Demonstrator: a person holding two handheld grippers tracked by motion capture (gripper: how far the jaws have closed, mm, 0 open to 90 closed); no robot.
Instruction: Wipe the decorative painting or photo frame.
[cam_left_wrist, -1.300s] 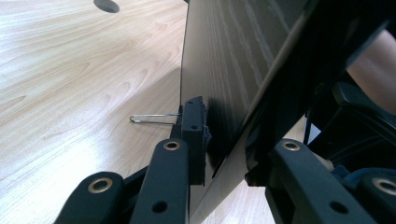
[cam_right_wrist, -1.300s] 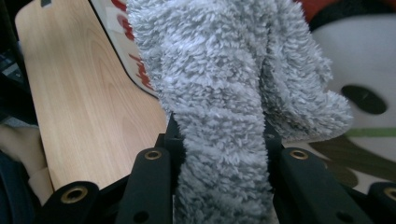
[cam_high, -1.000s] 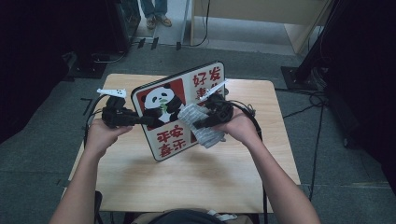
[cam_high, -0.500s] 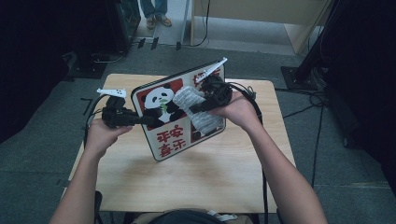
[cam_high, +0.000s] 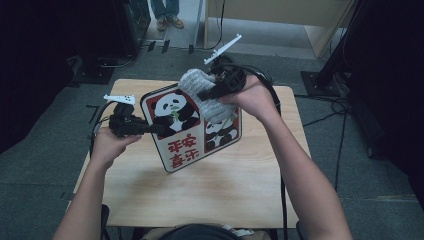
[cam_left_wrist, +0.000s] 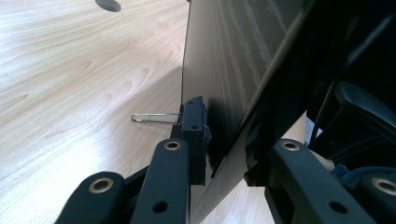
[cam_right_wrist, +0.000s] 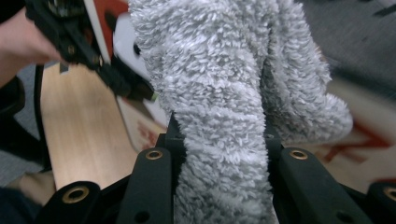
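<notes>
**Panda board being wiped with a fluffy cloth, 2 grippers engaged**

Left gripper (cam_high: 150, 129) is clamped on the left edge of the panda board (cam_high: 192, 131); in the left gripper view the pads pinch the thin panel edge (cam_left_wrist: 219, 93) from both sides. Right gripper (cam_high: 202, 95) is clamped on a grey cloth (cam_high: 207, 97); the right gripper view has the pile (cam_right_wrist: 224, 140) squeezed between the jaws.

Location: board stands tilted over the middle of the desk (cam_high: 210, 195), lower edge toward the front, top corner toward the back edge. Cloth sits at the board's upper right part, draped over its printed face.

Handling, my read:
- Board: flat, rigid, thin, rounded corners, glossy print on front, smooth dark back. Looks light but slippery; 1 edge grip means it can pivot under wipe pressure. Grip deep on the edge, mid-height.
- Cloth: soft, thick terry-like pile, floppy, light. Take it bunched so a fat pad hangs free to rub; the loose tail may snag on the board corner.

Desk top: pale wood grain, matte.
</notes>
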